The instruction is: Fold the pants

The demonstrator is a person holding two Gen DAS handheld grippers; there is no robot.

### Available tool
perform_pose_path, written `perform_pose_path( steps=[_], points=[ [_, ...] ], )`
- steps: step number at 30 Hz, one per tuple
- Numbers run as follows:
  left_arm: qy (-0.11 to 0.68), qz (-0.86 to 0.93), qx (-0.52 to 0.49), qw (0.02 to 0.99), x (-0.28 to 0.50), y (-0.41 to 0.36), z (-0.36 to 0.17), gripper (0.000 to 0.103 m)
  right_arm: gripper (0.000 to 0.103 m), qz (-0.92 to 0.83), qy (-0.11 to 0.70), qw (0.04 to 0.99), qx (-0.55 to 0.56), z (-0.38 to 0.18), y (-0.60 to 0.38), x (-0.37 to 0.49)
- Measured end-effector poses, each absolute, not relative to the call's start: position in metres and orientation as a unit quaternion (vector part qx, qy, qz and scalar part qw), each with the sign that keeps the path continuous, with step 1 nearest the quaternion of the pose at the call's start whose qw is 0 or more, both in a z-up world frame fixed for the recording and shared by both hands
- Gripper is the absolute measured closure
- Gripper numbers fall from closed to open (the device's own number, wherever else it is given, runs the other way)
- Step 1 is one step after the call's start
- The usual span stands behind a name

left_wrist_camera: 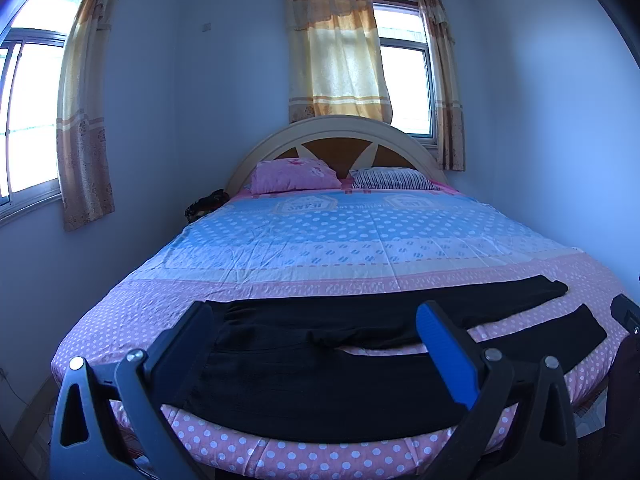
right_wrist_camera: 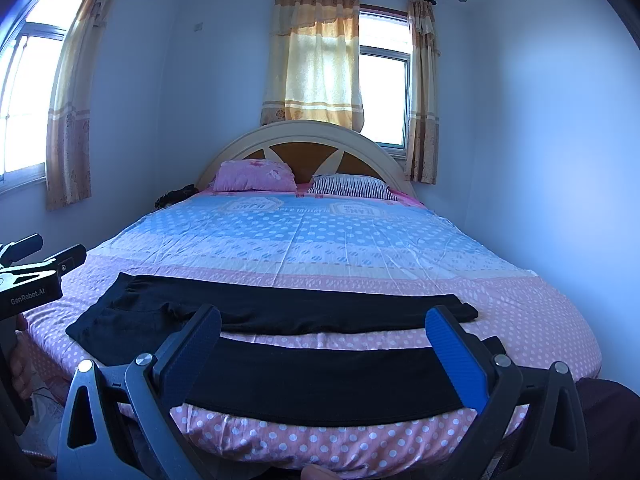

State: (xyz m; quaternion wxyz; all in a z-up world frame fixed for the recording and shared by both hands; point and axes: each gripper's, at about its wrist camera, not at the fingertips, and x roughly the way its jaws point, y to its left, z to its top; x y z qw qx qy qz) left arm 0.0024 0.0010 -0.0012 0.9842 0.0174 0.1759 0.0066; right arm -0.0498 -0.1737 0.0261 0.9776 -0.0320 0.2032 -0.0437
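Note:
Black pants (left_wrist_camera: 320,380) lie flat across the foot of the bed, waist to the left and the two legs running right, spread apart in a narrow V. In the right wrist view the near leg (right_wrist_camera: 320,380) and the far leg (right_wrist_camera: 320,312) lie apart with pink sheet between them. My left gripper (left_wrist_camera: 316,316) hovers open over the waist and crotch, holding nothing. My right gripper (right_wrist_camera: 324,320) hangs open above the near leg, also holding nothing. The left gripper (right_wrist_camera: 52,252) shows again at the left edge of the right wrist view, above the waist end.
The bed (left_wrist_camera: 320,240) has a pink and blue dotted sheet, a pink pillow (left_wrist_camera: 296,176), a striped pillow (left_wrist_camera: 392,179) and a curved headboard (left_wrist_camera: 336,128). A dark bundle (left_wrist_camera: 206,204) sits beside the bed's left. Curtained windows and walls close in on both sides.

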Motion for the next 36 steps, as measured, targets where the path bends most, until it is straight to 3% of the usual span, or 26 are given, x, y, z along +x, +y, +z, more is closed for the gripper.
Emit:
perform_pose_path(
  steps=[36],
  points=[
    [0.176, 0.007, 0.017, 0.984, 0.0030, 0.0033, -0.0009, 0.000, 0.001, -0.043, 0.206, 0.977, -0.034, 0.0234, -0.1753, -0.0489]
  ],
)
